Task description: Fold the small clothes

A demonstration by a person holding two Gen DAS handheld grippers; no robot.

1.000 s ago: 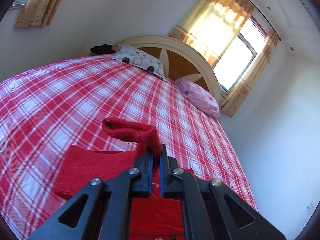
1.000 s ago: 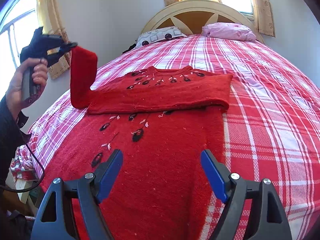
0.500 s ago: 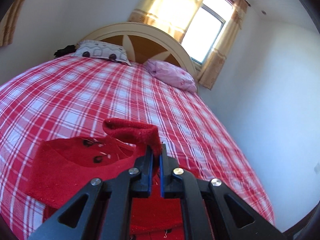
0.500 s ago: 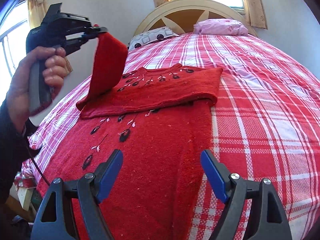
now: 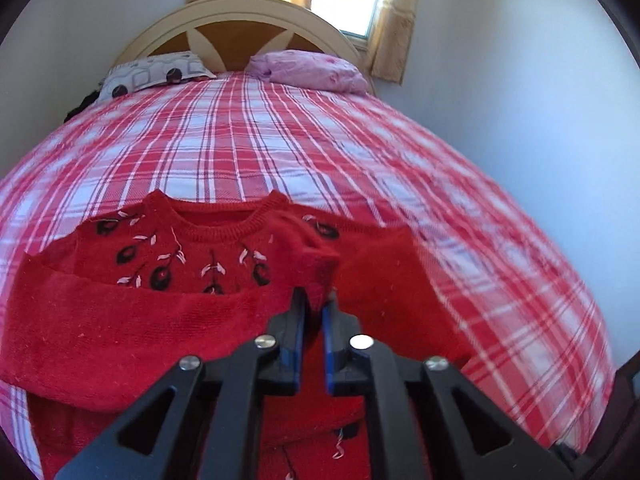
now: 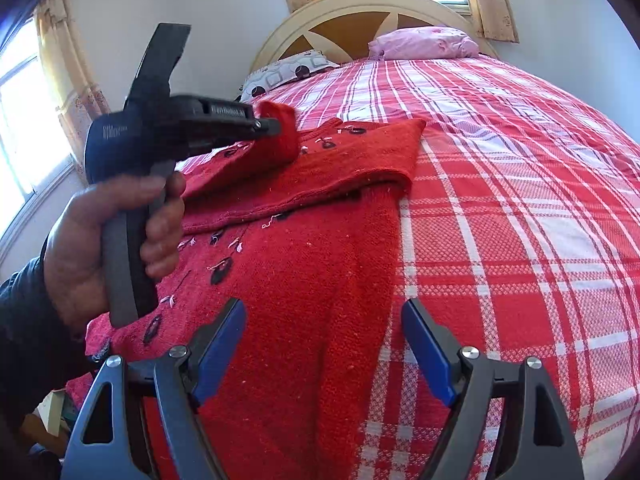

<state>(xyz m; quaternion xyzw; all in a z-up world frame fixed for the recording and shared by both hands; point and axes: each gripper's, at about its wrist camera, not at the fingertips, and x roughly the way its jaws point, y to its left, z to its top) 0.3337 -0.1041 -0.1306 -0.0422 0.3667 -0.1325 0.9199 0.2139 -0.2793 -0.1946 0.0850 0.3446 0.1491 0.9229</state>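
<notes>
The small red knitted sweater with dark embroidered flowers (image 5: 192, 264) lies on the red-and-white plaid bedspread (image 5: 360, 152), long axis up the frame, neckline toward the headboard at the top, while the left gripper (image 5: 314, 300) pinches its raised sleeve cuff (image 6: 280, 128) and the right gripper (image 6: 324, 316) hangs spread wide over the hem, lower centre.

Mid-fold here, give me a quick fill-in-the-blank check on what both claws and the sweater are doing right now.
1. The left claw is shut on the sweater's red ____.
2. The right claw hangs ____ over the red sweater, gripping nothing.
3. The sweater lies on a red and white ____ bedspread.
4. The pillow nearest the window is ____.

Missing words: sleeve; open; plaid; pink
</notes>
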